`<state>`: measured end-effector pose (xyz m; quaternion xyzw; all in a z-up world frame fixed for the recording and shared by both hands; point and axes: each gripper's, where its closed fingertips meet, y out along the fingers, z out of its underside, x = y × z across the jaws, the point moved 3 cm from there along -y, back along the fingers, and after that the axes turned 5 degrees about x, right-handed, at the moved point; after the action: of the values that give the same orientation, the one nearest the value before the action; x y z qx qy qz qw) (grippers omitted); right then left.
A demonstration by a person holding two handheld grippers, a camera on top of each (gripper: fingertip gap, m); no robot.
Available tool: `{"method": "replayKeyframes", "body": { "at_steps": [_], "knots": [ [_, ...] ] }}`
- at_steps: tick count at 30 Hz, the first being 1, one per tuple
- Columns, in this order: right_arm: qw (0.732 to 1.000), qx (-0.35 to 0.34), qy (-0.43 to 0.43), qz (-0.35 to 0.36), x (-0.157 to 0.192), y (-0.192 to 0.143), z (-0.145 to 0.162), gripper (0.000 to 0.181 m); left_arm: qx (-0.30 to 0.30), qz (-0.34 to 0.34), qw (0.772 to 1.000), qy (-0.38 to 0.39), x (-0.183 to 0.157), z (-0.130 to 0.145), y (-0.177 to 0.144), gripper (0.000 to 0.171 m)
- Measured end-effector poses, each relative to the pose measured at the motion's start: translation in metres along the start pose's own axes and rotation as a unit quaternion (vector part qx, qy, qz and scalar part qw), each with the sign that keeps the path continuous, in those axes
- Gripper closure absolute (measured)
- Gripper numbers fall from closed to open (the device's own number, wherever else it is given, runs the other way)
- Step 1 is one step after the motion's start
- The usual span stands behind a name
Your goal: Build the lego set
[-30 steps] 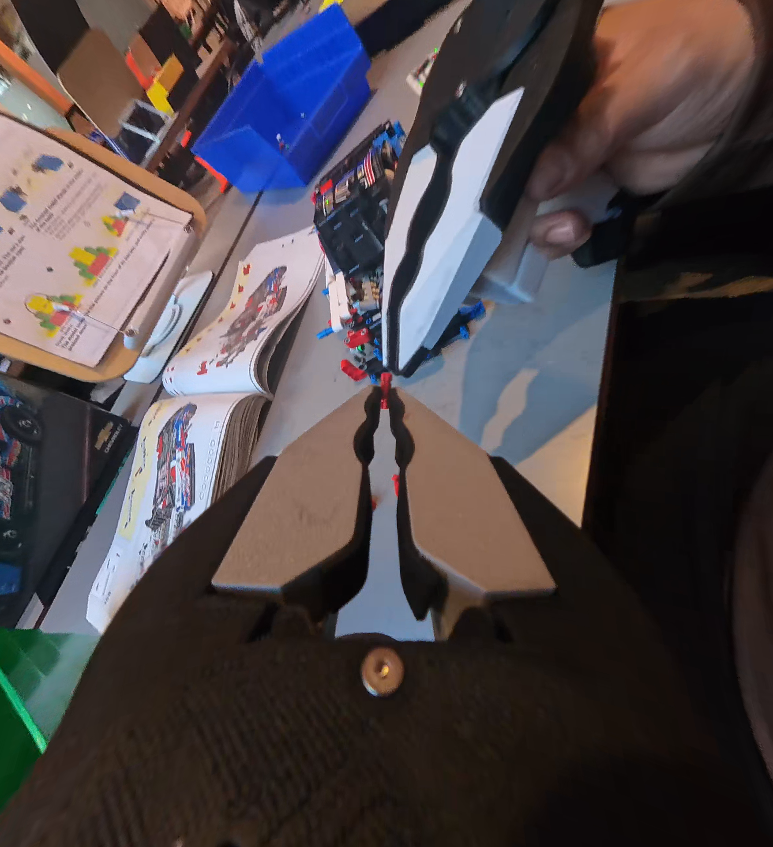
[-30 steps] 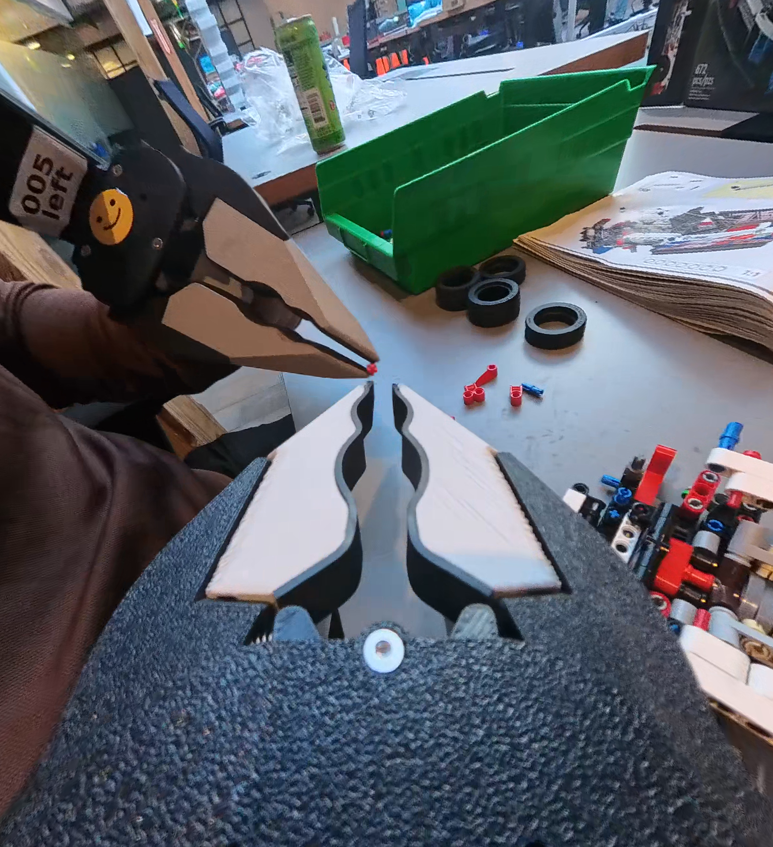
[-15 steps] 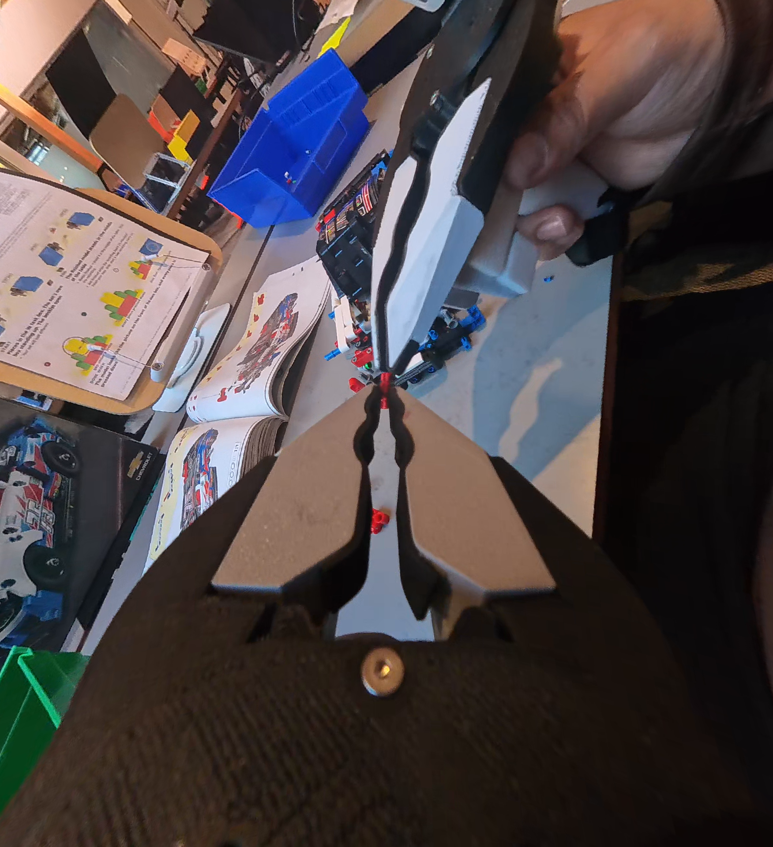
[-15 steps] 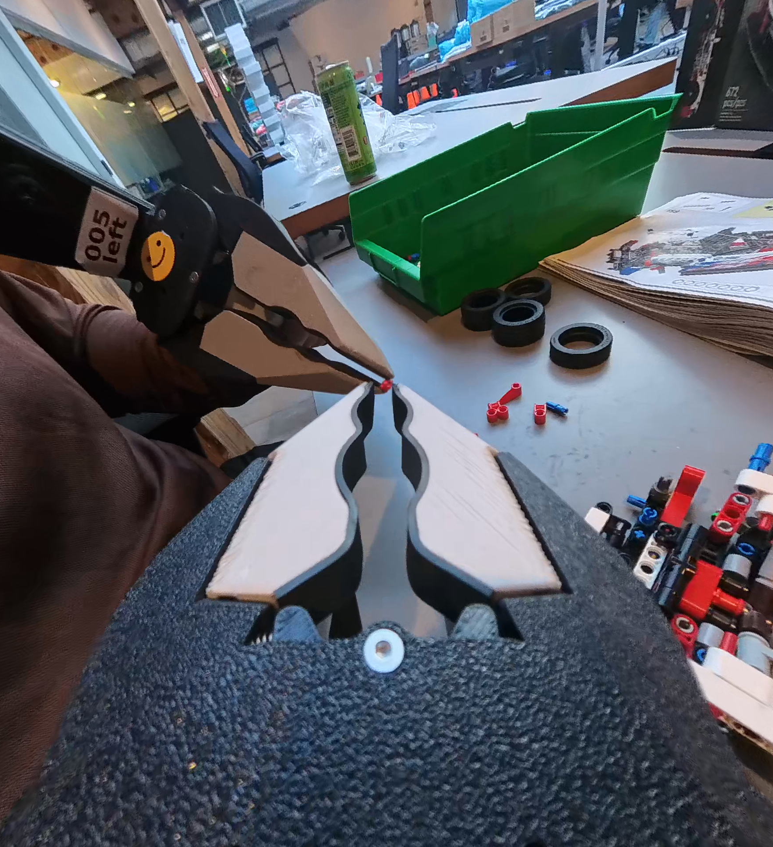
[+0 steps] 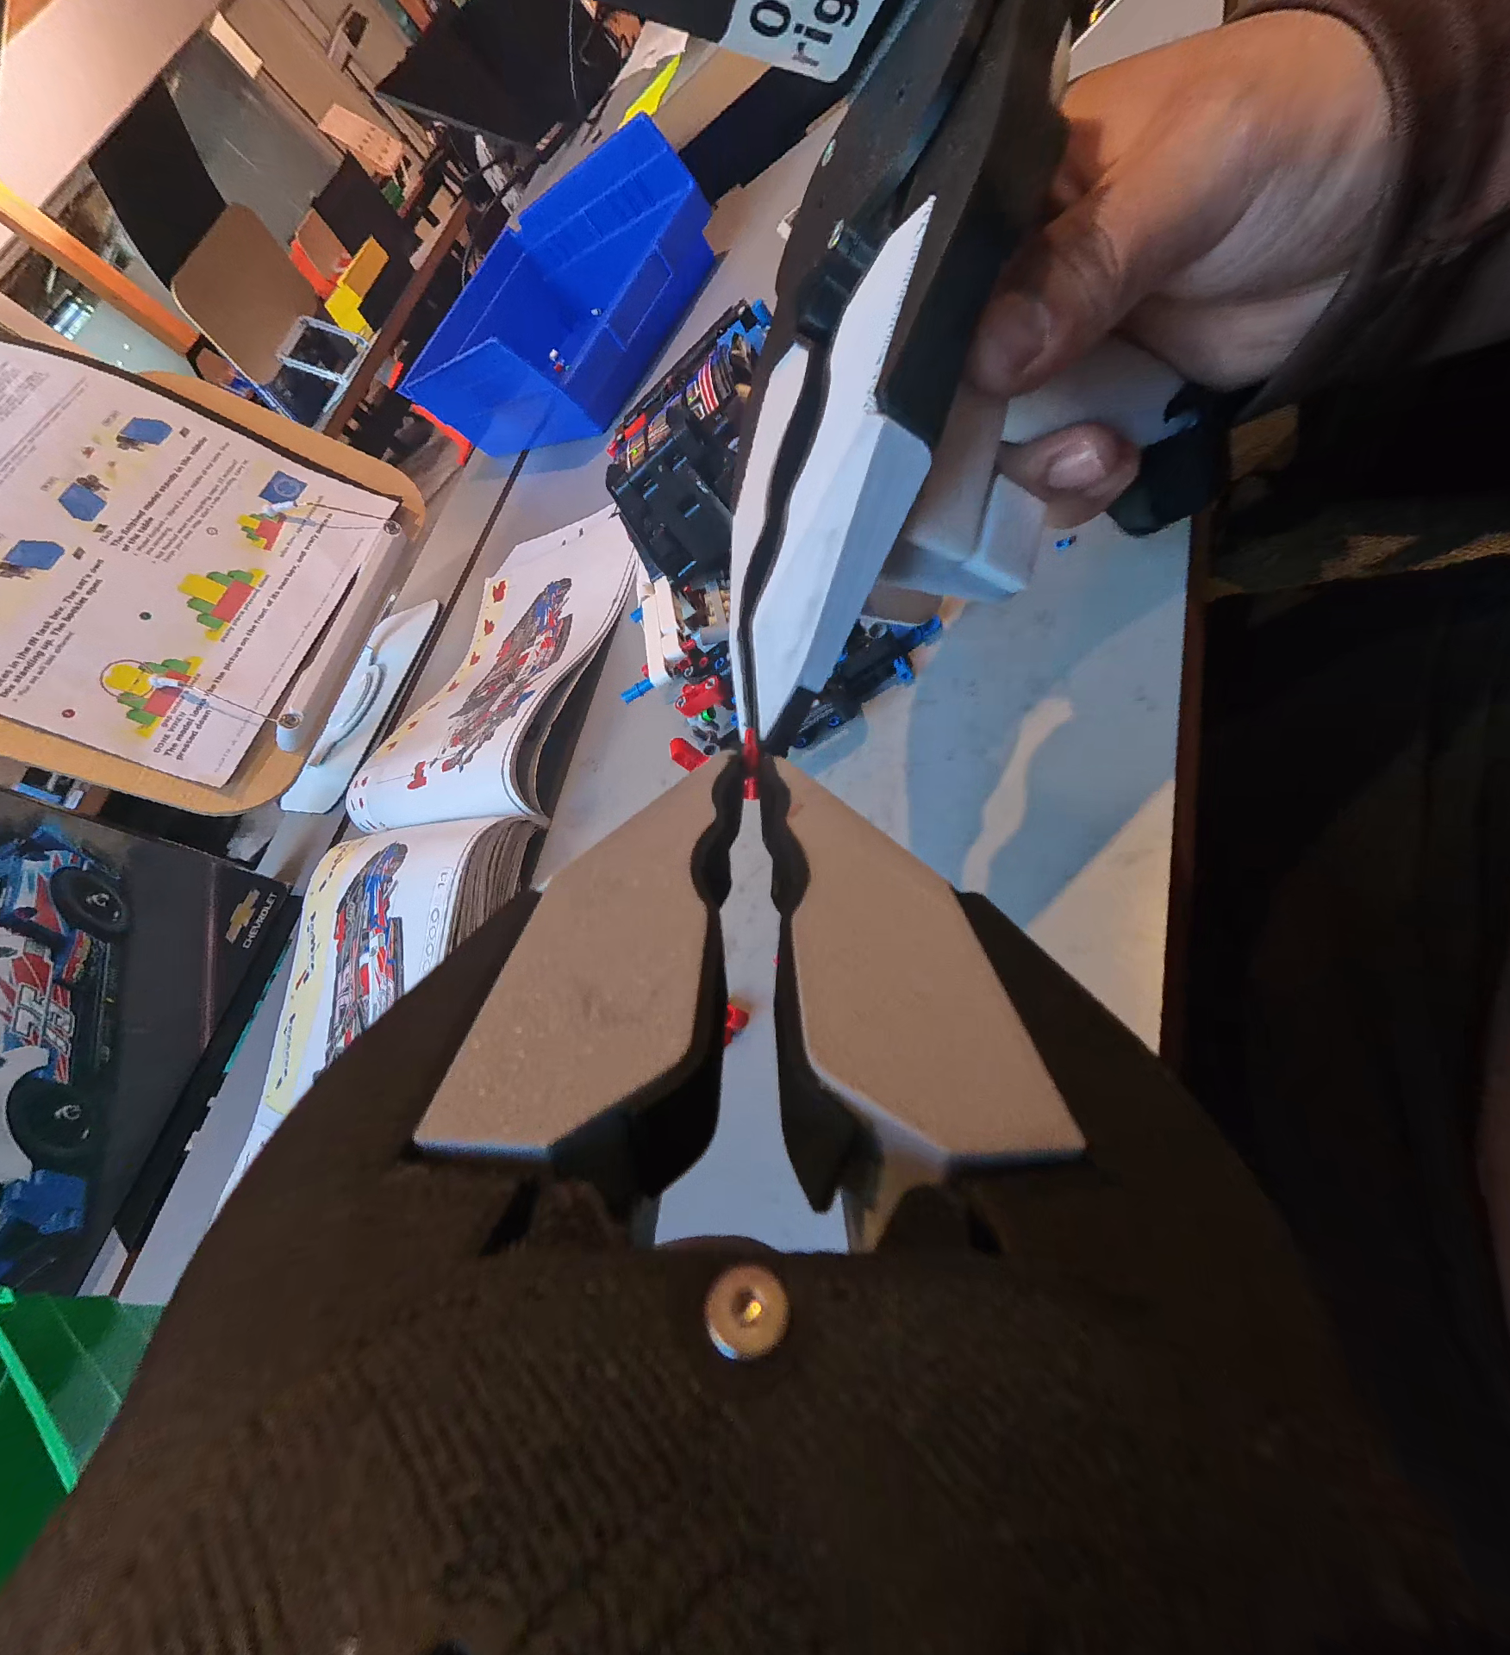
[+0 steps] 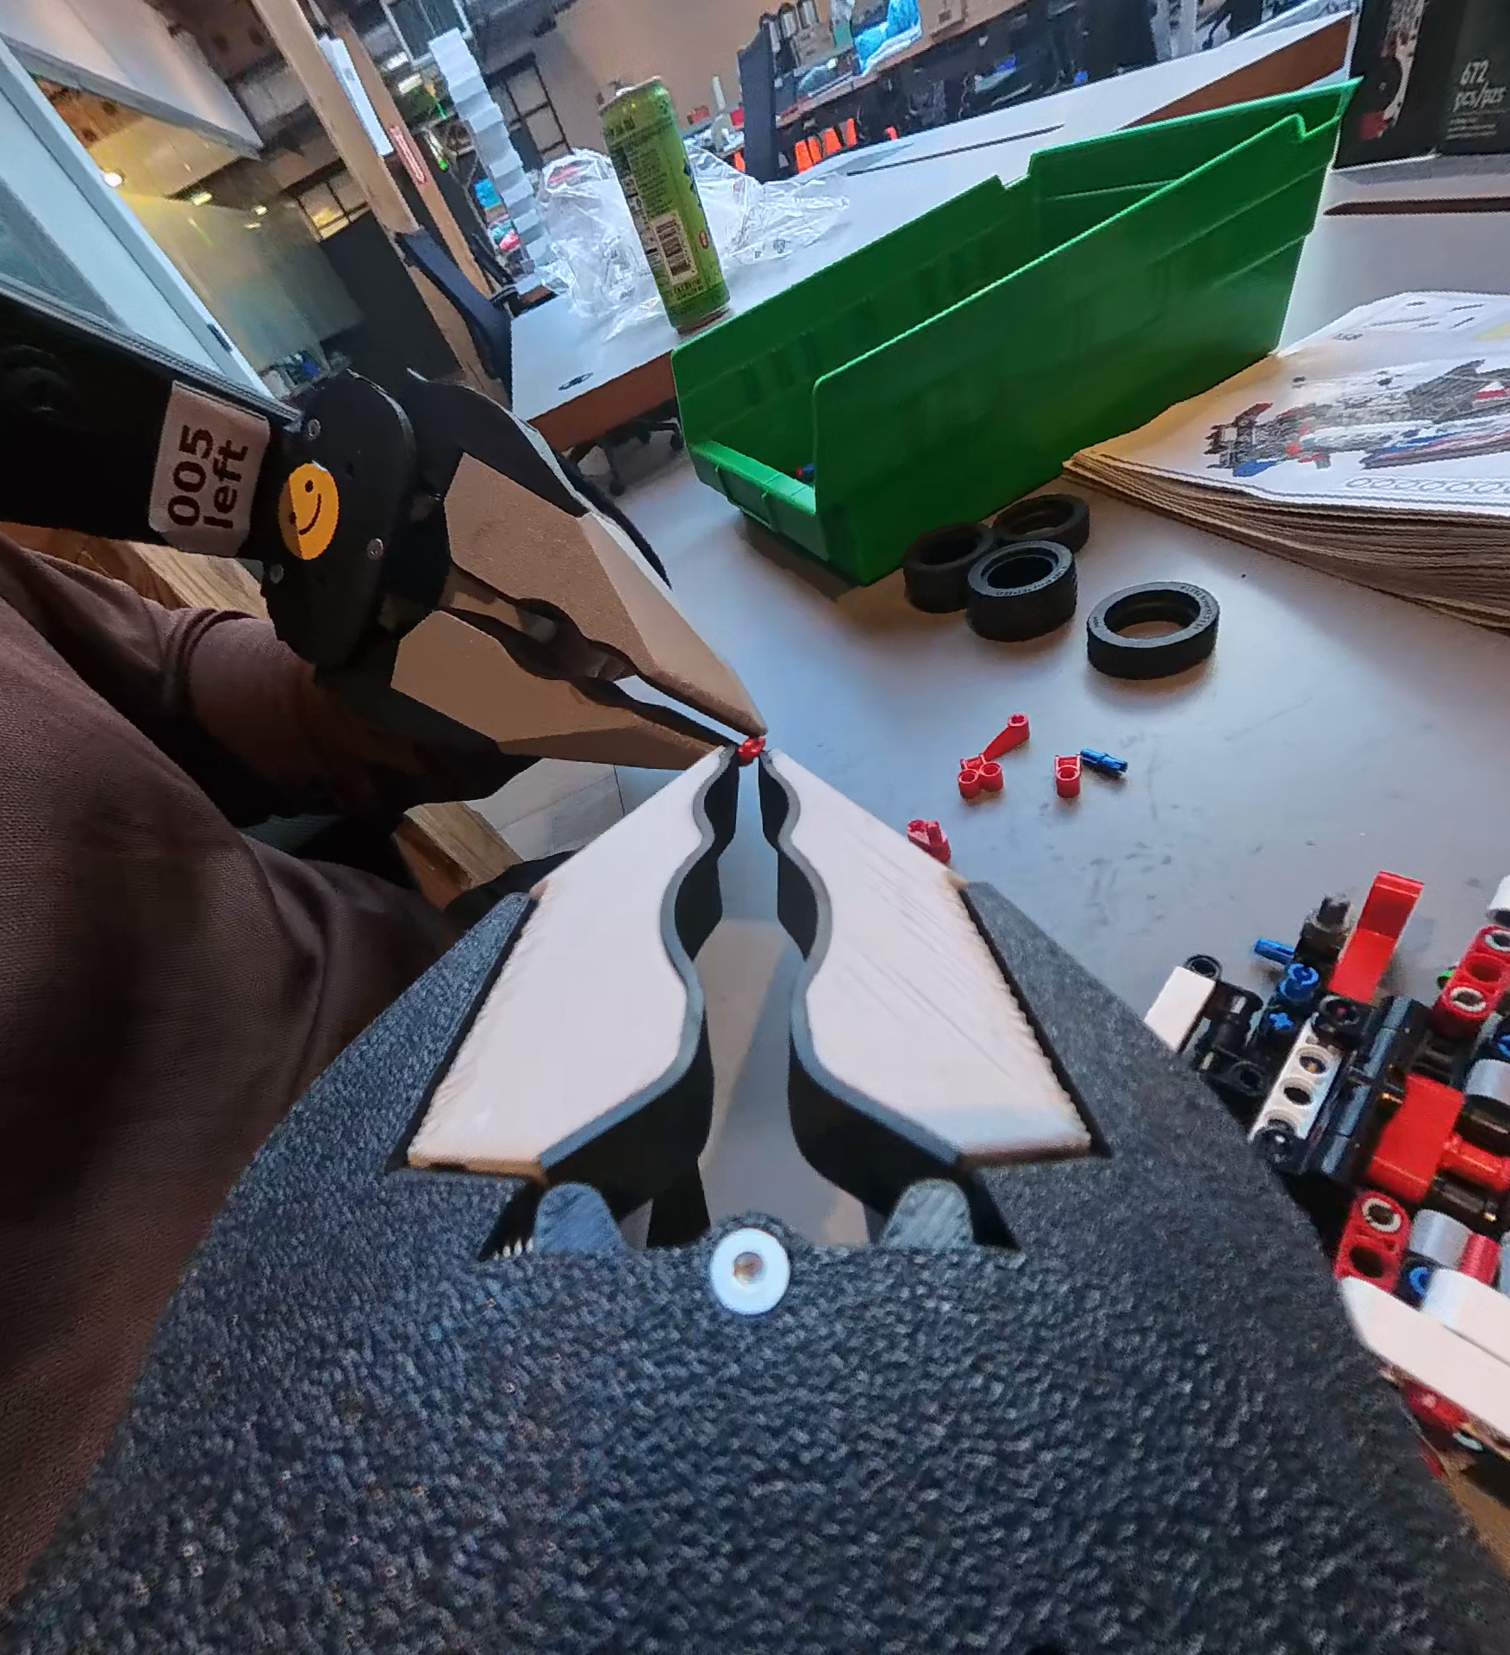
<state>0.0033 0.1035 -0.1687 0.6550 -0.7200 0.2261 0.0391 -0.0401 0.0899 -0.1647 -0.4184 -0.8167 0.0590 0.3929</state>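
Observation:
My left gripper (image 5: 749, 775) is shut on a small red pin (image 5: 749, 781), held in the air at its tips. It also shows in the right wrist view (image 6: 738, 727), coming in from the left. My right gripper (image 6: 745, 759) meets it tip to tip. Its jaws stand only narrowly apart, on either side of the pin's free end (image 6: 750, 747). In the left wrist view the right gripper (image 5: 753, 733) comes down from above, held by a hand. The partly built lego car (image 6: 1405, 1119) lies on the table at the right and also shows in the left wrist view (image 5: 689, 466).
Loose red parts (image 6: 989, 761), another red part (image 6: 930, 837), a blue pin (image 6: 1102, 763) and black tyres (image 6: 1024, 587) lie on the table. A green bin (image 6: 1002, 358), an open instruction booklet (image 6: 1360, 501), a blue bin (image 5: 572, 295) and the set's box (image 5: 35, 985) stand around. Both grippers' tips are close together, under 4 cm apart.
The two grippers have come together until their tips meet at the red pin. The right gripper's jaws have narrowed slightly around it. The left grip is unchanged.

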Motion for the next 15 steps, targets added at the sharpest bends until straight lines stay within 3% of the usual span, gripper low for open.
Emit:
{"method": "replayKeyframes", "body": {
  "at_steps": [9,15],
  "knots": [
    [0.998,0.033,-0.025,0.047,-0.006,0.008,0.011,0.177,0.035,-0.004,0.999,0.006,-0.006,0.013,0.006,0.171],
    [0.999,0.031,0.008,0.028,-0.01,0.008,0.013,0.177,0.036,0.0,0.999,0.005,-0.006,0.016,0.01,0.171]
  ]
}}
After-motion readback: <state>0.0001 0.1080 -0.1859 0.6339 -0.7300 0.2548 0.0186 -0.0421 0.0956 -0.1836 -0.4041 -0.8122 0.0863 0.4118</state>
